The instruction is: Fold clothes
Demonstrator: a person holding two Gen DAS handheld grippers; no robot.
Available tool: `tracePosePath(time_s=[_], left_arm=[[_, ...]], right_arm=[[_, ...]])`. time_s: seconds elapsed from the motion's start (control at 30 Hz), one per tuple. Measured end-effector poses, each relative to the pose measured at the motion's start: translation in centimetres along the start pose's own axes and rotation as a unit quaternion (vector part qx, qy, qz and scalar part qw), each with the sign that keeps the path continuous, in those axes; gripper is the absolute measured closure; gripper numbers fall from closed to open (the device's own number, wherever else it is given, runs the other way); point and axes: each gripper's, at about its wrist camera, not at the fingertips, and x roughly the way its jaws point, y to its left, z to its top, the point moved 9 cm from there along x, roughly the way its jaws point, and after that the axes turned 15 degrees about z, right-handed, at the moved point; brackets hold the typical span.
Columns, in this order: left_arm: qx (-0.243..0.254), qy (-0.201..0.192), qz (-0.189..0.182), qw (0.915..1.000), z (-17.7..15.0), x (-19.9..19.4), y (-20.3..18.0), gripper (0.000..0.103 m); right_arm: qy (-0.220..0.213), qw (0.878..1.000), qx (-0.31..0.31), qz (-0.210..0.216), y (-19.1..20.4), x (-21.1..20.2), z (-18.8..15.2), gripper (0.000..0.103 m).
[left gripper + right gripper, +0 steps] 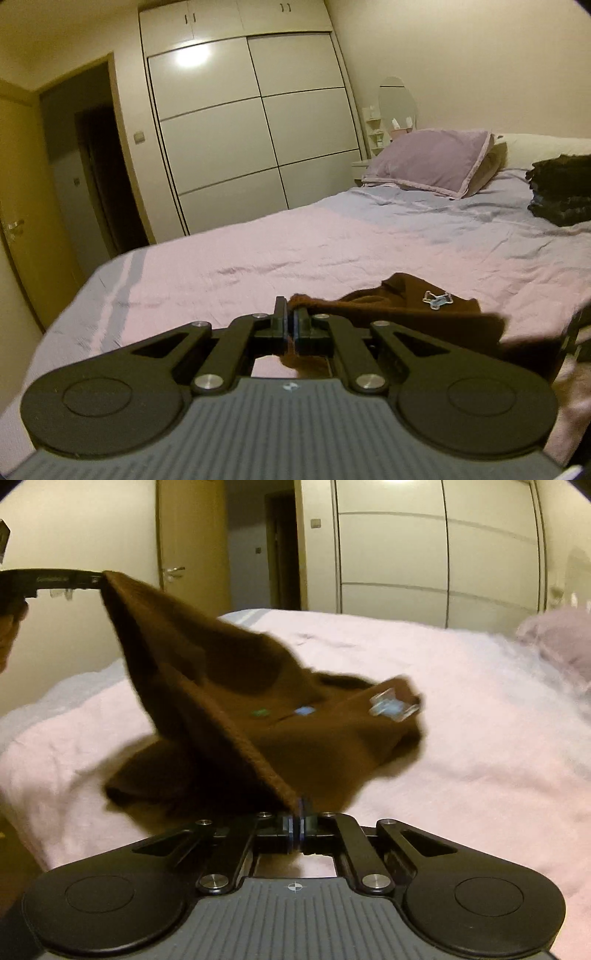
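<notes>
My left gripper (290,317) has its jaws clamped on one corner of the brown garment (406,314), and my right gripper (297,814) has its jaws pinched tight on another corner of the hem. The cloth's edge stretches taut between them, lifted above the bed (258,258), while the rest sags onto the pink sheet. A small pale print (391,703) shows on the fabric. A dark folded pile (561,188) sits near the pillow (428,162).

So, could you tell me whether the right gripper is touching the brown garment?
Touching: the right wrist view shows the right gripper shut on the brown garment hem.
</notes>
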Motion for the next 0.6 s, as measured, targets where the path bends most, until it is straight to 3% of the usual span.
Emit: tracePosePath(time_s=[0.13, 0.23, 0.33, 0.43, 0.5, 0.6], left_arm=[[0.005, -0.017, 0.003, 0.9998, 2.2, -0.9, 0.4, 0.101], [0.007, -0.042, -0.003, 0.9991, 4.2, -3.4, 0.7, 0.101], [0.028, -0.051, -0.022, 0.9981, 4.0, -6.3, 0.0, 0.101], [0.056, -0.02, -0.055, 0.9967, 0.7, -9.3, -1.4, 0.101], [0.078, 0.02, -0.083, 0.9934, -2.8, -11.0, -2.8, 0.101], [0.123, 0.1, -0.118, 0.9802, -9.8, -12.6, -6.2, 0.101]], right_arm=[[-0.014, 0.992, -0.103, -0.066, -3.6, -4.0, 6.2, 0.102], [-0.06, 0.97, -0.193, -0.132, -3.7, -9.6, 12.3, 0.102], [-0.077, 0.949, -0.255, -0.168, -1.6, -13.9, 13.9, 0.102], [-0.054, 0.945, -0.274, -0.172, 0.2, -15.5, 10.6, 0.102], [-0.021, 0.954, -0.253, -0.158, 0.3, -15.2, 6.4, 0.102], [0.06, 0.971, -0.2, -0.115, 0.0, -13.1, -1.9, 0.102]])
